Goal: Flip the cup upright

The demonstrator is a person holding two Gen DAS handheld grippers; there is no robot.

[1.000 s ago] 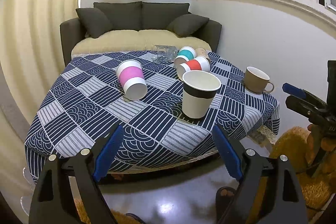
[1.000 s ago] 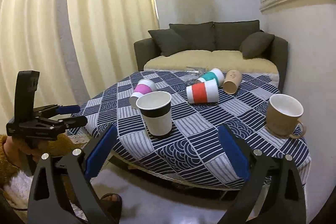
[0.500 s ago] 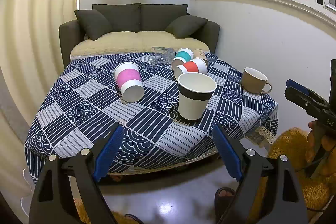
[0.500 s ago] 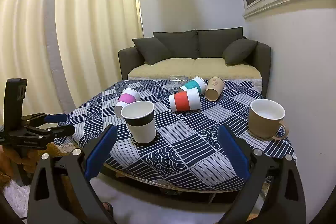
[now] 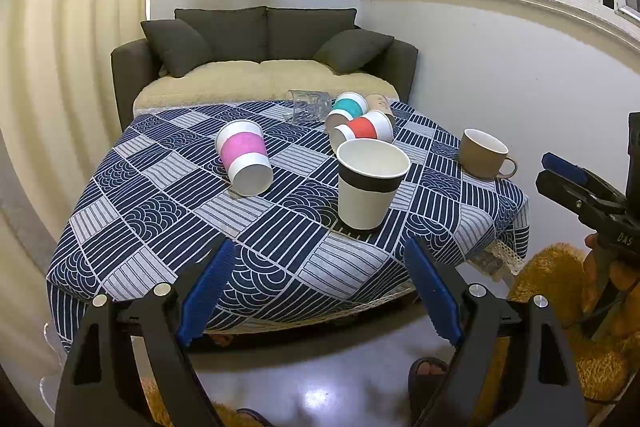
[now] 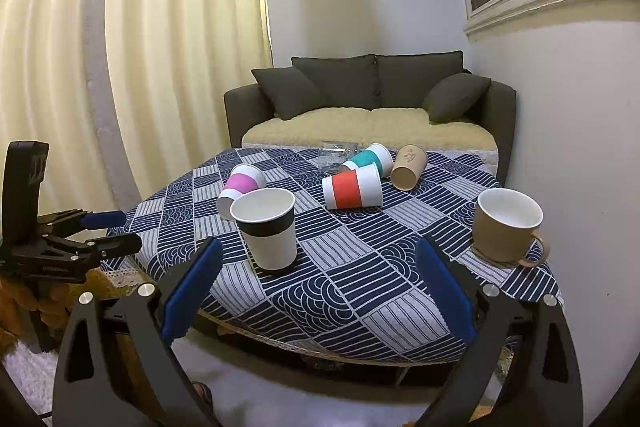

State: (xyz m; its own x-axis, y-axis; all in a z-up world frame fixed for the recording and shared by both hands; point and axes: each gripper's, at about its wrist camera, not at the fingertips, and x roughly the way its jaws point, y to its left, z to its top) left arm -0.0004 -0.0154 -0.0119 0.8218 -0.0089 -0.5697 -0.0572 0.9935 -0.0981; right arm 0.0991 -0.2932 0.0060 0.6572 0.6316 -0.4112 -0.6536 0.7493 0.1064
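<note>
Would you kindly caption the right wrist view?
Open right gripper faces a table with two upright cups and several tipped ones.

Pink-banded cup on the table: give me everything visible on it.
The white paper cup with a pink band lies tipped on its side on the blue-and-white patterned tablecloth, toward the table's left. Its closed base faces the left wrist camera and its mouth points toward the sofa. Nothing but the cloth touches it; no hand-held gripper is near.
</note>
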